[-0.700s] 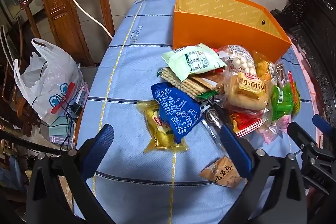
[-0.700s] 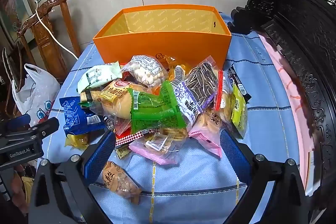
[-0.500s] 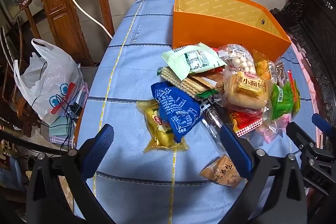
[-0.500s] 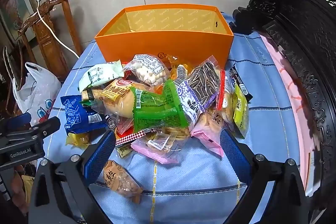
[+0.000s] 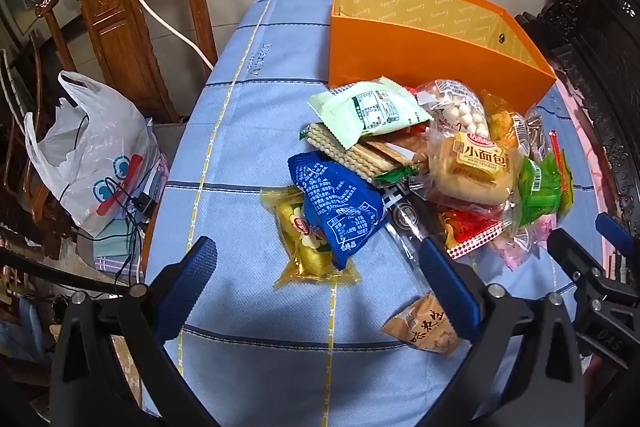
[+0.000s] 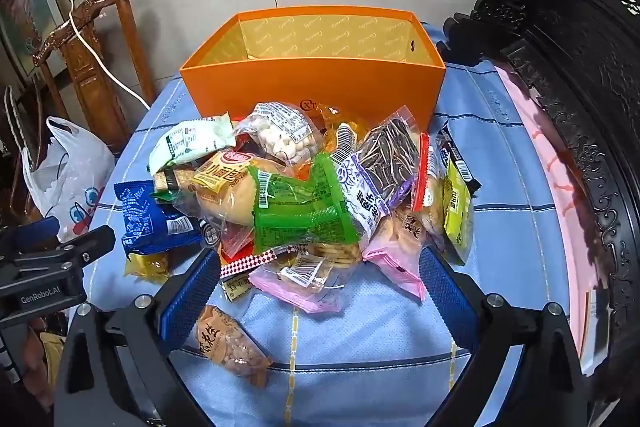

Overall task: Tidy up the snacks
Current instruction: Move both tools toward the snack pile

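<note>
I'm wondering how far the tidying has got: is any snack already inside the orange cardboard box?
No, the orange cardboard box shows only bare yellow lining, and the snack packets all lie piled on the cloth before it.

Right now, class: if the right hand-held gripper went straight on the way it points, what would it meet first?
Probably the pink-edged cracker packet at the pile's near edge, between the open right hand-held gripper fingers; depth is uncertain.

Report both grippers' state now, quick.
Left gripper: open wide, holding nothing, above the blue packet.
Right gripper: open wide, holding nothing, in front of the snack pile.
</note>
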The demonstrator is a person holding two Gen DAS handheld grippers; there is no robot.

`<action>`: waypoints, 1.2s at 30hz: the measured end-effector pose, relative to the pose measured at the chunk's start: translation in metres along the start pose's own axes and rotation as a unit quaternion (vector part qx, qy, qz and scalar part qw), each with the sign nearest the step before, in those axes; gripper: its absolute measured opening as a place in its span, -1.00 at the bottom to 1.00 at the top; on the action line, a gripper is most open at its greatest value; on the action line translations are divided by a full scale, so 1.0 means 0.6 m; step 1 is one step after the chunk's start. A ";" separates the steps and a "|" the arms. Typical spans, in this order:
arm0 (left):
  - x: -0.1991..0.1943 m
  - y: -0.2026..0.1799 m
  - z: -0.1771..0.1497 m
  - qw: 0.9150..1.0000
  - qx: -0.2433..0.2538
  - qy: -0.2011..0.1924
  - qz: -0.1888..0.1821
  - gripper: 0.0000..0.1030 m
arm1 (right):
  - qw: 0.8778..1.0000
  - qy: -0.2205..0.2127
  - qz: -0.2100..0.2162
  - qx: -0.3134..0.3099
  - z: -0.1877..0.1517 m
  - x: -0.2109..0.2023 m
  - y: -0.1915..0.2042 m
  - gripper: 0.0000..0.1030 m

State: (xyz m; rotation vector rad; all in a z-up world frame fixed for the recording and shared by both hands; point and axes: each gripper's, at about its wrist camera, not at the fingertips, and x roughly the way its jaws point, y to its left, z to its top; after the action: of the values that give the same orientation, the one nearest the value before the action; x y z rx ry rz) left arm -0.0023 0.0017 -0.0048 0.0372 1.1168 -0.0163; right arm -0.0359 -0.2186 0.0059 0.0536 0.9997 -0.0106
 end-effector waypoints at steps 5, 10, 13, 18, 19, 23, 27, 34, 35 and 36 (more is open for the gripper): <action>0.005 -0.001 0.002 1.000 0.000 0.005 0.001 0.92 | 1.000 0.001 -0.001 0.004 0.000 0.001 -0.005 0.93; 0.009 -0.004 0.001 1.000 0.001 0.007 0.002 0.92 | 1.000 0.003 -0.001 0.011 -0.001 0.004 -0.012 0.93; 0.011 -0.007 0.001 1.000 0.003 0.009 0.003 0.92 | 1.000 0.005 0.002 0.017 -0.001 0.006 -0.019 0.93; 0.015 -0.012 0.003 1.000 0.008 0.011 0.005 0.92 | 1.000 0.007 0.009 0.029 -0.002 0.011 -0.031 0.93; 0.016 -0.012 0.003 1.000 0.008 0.011 0.006 0.92 | 0.999 0.006 0.009 0.031 -0.002 0.011 -0.034 0.93; 0.023 -0.017 0.003 1.000 0.011 0.014 0.006 0.92 | 0.999 0.009 0.008 0.041 -0.003 0.015 -0.048 0.93; 0.027 -0.021 0.005 1.000 0.018 0.006 -0.015 0.92 | 0.999 0.014 0.001 0.049 -0.006 0.022 -0.067 0.93; 0.049 -0.026 0.013 0.998 0.061 0.007 -0.020 0.92 | 0.998 0.021 -0.010 0.052 -0.017 0.039 -0.097 0.93; 0.054 -0.024 0.015 0.998 0.060 0.012 -0.021 0.92 | 0.998 0.022 -0.008 0.053 -0.017 0.041 -0.097 0.93; 0.058 -0.021 0.018 0.998 0.058 0.017 -0.024 0.92 | 0.998 0.024 -0.005 0.054 -0.016 0.042 -0.097 0.93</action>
State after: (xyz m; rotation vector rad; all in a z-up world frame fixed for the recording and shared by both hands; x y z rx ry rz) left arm 0.0221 -0.0112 -0.0316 0.1151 1.1505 -0.1230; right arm -0.0324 -0.2758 -0.0231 0.1475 1.0472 -0.0724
